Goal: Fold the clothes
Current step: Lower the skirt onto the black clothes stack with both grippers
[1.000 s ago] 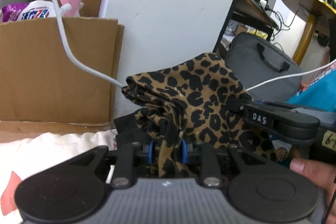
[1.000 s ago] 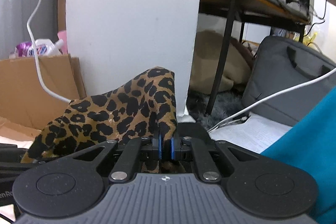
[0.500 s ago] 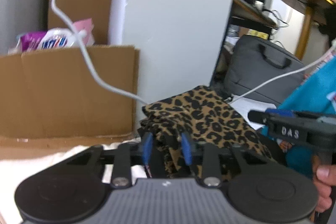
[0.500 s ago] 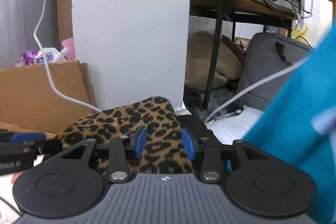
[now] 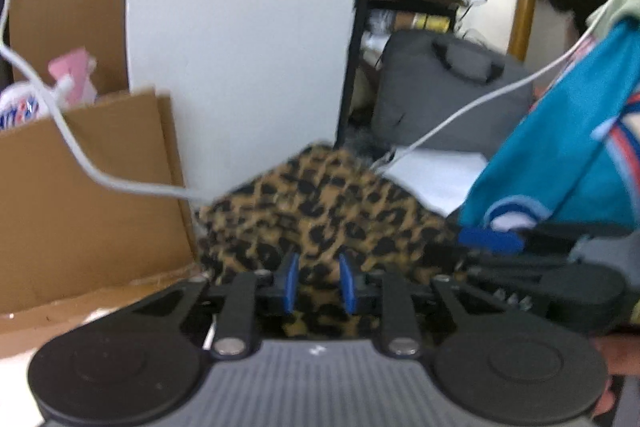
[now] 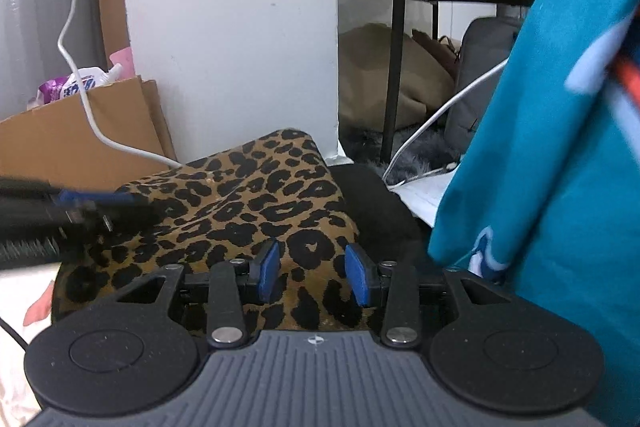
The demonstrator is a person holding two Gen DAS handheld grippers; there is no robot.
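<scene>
A leopard-print garment [image 5: 320,203] [image 6: 256,187] lies low and fairly flat as a folded pad in front of both grippers. My left gripper [image 5: 318,283] has a fold of it between its blue pads, and the jaws are closing on that cloth. In the right wrist view the left gripper [image 6: 96,203] reaches onto the garment's left edge. My right gripper [image 6: 312,273] hovers over the garment's near right part. Its jaws stand apart and are narrowing slightly, with the cloth under the gap and not pinched. One of its blue fingers [image 5: 490,239] shows in the left wrist view.
A teal cloth [image 5: 560,167] [image 6: 540,147] hangs close on the right. A cardboard box [image 5: 80,207] [image 6: 80,139] stands at the left with a white cable [image 5: 80,155] across it. Behind are a white panel [image 5: 240,47] and a grey bag [image 5: 452,87]. Pale bedding [image 6: 16,307] lies at the lower left.
The right gripper let go of the garment's corner and opened. The leopard garment dropped from a raised, draped shape to a low flat pad. The teal cloth came in closer on the right.
</scene>
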